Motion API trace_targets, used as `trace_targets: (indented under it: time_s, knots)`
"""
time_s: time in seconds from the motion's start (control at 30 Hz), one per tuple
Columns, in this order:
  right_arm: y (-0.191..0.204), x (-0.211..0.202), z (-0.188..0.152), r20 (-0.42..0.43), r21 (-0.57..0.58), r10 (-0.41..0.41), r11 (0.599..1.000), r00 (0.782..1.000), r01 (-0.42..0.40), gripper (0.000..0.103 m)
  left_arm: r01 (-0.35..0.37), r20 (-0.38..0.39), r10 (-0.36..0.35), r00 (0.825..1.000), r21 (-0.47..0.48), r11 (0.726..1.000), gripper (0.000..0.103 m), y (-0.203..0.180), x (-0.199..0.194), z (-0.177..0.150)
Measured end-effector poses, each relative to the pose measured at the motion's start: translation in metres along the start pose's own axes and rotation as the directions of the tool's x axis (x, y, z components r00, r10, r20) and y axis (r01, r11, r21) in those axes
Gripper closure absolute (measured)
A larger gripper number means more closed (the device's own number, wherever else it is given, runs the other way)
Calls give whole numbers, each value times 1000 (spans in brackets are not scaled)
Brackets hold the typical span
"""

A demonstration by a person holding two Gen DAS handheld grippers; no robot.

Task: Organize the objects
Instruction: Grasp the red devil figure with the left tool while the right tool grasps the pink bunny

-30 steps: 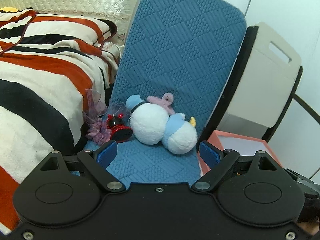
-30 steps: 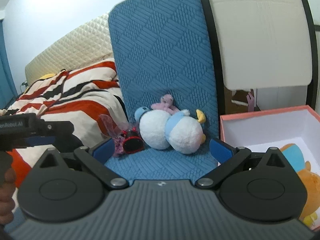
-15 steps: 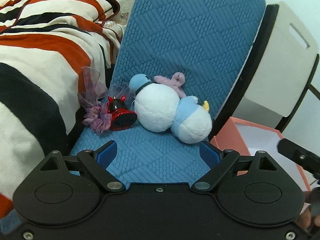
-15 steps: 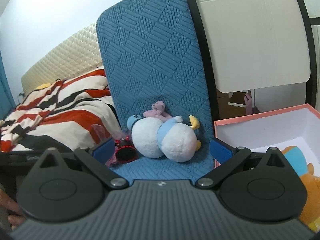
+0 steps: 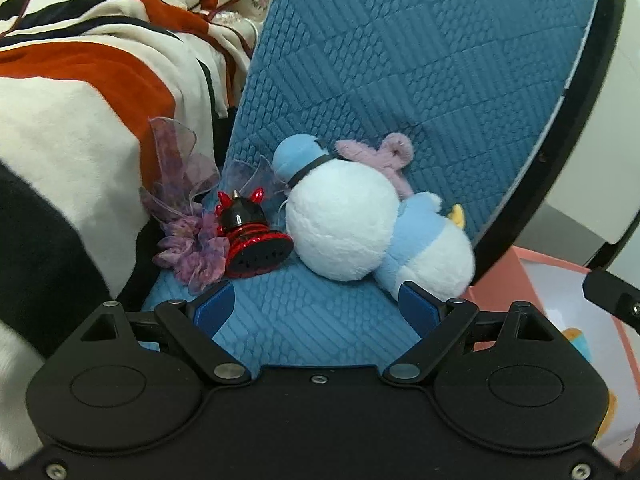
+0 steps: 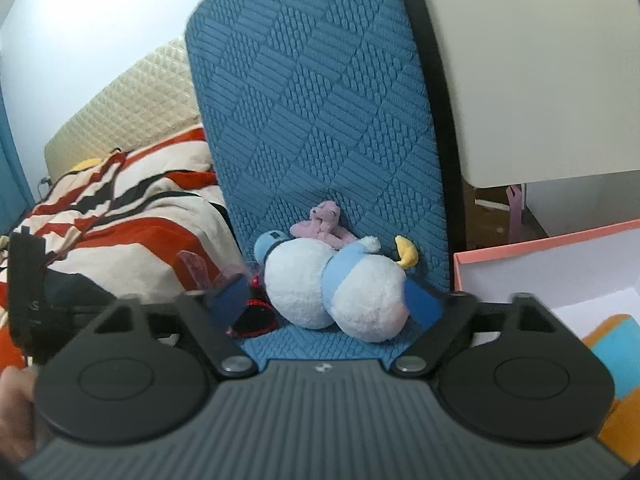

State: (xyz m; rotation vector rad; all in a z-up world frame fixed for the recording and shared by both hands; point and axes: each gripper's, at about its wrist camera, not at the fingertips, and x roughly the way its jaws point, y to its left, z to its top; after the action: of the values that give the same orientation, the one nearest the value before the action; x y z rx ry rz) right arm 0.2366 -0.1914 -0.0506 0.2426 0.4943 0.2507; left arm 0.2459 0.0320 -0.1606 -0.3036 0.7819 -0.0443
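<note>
A white and light-blue plush duck point(image 5: 352, 228) point(image 6: 332, 288) lies on the blue chair seat point(image 5: 304, 320) against the backrest. A small pink plush point(image 5: 384, 156) point(image 6: 324, 224) lies behind it. A red and black spiked toy point(image 5: 252, 236) point(image 6: 256, 320) and a purple gauze bow point(image 5: 188, 220) lie left of the duck. My left gripper point(image 5: 316, 304) is open and empty, just short of the duck. My right gripper point(image 6: 326, 300) is open and empty, its fingers on either side of the duck.
A pink box point(image 6: 560, 272) point(image 5: 560, 292) stands right of the chair, with an orange and blue plush point(image 6: 616, 360) inside. A striped blanket point(image 5: 80, 100) on the bed lies to the left. A white panel point(image 6: 540, 80) stands behind the chair.
Both grippers have moved closer to the toys on the seat. The right gripper now has the duck between its open fingers. Nothing was taken hold of.
</note>
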Motion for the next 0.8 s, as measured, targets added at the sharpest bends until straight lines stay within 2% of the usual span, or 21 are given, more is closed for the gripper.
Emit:
trace_targets:
  time_s: [0.07, 0.13, 0.3, 0.43, 0.7, 0.8]
  knots:
    - [-1, 13, 3, -11, 2, 0, 1000, 1000, 0, 27, -5, -20, 5, 1000, -23, 1000, 16, 6, 12, 7]
    - [-1, 26, 7, -17, -5, 13, 1000, 1000, -13, 28, 18, -30, -20, 999, -68, 998, 16, 14, 23, 15]
    - [1, 63, 18, -34, -12, 39, 999, 999, -39, 33, -8, -64, 0, 998, -112, 994, 16, 26, 54, 32]
    - [3, 93, 25, -56, -16, 57, 998, 997, -58, 35, -38, -99, 27, 995, -106, 994, 19, 30, 77, 41]
    - [-11, 152, 42, -74, 76, 122, 990, 990, -116, 38, -84, -154, 66, 986, -114, 990, 21, 38, 117, 59]
    - [-15, 173, 46, -79, 63, 119, 991, 990, -114, 38, -129, -157, 117, 981, -72, 989, 22, 35, 124, 64]
